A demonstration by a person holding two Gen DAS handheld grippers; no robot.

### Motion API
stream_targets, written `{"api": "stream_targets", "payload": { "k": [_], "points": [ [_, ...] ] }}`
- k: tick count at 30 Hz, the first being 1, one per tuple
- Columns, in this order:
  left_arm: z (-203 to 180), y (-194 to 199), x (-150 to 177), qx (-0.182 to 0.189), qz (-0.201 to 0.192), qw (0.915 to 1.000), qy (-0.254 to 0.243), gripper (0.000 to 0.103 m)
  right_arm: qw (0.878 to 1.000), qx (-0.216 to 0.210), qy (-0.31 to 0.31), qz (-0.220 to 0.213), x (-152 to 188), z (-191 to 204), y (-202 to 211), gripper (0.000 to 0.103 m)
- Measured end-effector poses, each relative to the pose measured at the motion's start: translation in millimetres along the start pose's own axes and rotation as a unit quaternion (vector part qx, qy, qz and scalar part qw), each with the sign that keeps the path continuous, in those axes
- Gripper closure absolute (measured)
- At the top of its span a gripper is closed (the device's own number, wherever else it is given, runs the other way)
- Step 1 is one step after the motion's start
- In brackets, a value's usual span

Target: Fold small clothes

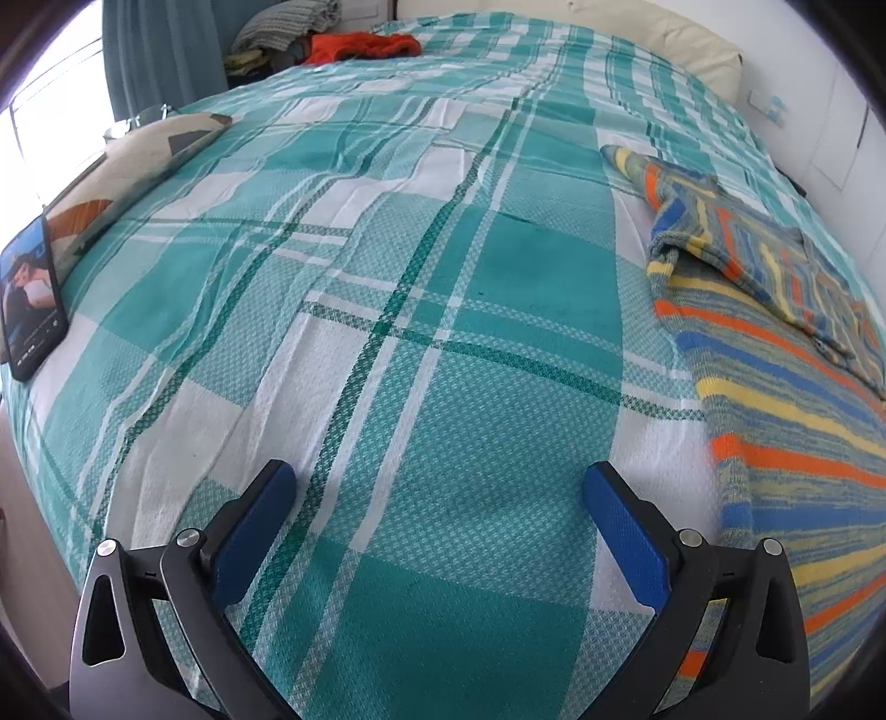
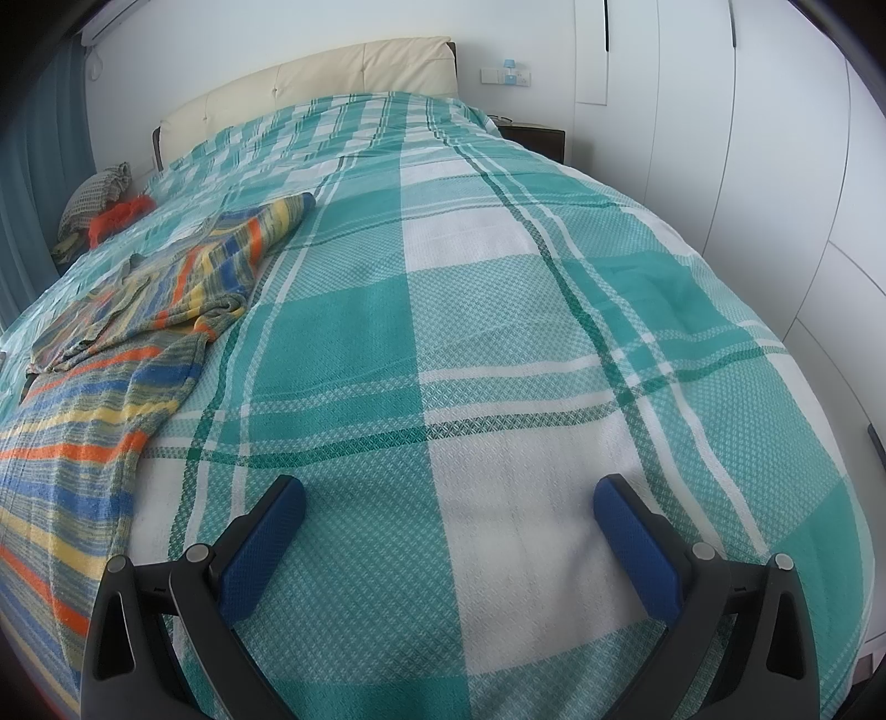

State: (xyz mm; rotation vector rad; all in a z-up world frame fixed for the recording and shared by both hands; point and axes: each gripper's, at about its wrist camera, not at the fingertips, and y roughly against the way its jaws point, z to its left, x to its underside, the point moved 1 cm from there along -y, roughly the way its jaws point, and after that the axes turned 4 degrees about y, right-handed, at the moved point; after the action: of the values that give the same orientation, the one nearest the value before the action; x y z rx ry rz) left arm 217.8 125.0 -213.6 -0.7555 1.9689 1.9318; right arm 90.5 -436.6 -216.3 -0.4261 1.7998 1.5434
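Observation:
A striped knitted garment (image 1: 786, 387) in blue, orange, yellow and grey lies spread on the teal plaid bed cover (image 1: 421, 288), with one sleeve folded across its body. It is at the right of the left wrist view and at the left of the right wrist view (image 2: 111, 354). My left gripper (image 1: 437, 487) is open and empty, low over the cover, just left of the garment's lower edge. My right gripper (image 2: 448, 498) is open and empty over bare cover (image 2: 498, 310), to the right of the garment.
A phone (image 1: 30, 299) with a lit screen leans on a patterned cushion (image 1: 133, 166) at the bed's left edge. An orange cloth (image 1: 360, 47) and a folded pile (image 1: 288, 27) lie far back. A cream headboard (image 2: 343, 72) and white wardrobe doors (image 2: 747, 138) bound the bed.

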Motion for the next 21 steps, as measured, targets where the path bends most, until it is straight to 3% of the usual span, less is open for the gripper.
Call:
{"api": "stream_targets", "payload": {
  "k": [21],
  "points": [
    [-1.7,0.0,1.6,-0.004,-0.005,1.0,-0.004,0.0,1.0,-0.001,-0.001,0.0,0.2,-0.4,-0.5,0.0]
  ]
}}
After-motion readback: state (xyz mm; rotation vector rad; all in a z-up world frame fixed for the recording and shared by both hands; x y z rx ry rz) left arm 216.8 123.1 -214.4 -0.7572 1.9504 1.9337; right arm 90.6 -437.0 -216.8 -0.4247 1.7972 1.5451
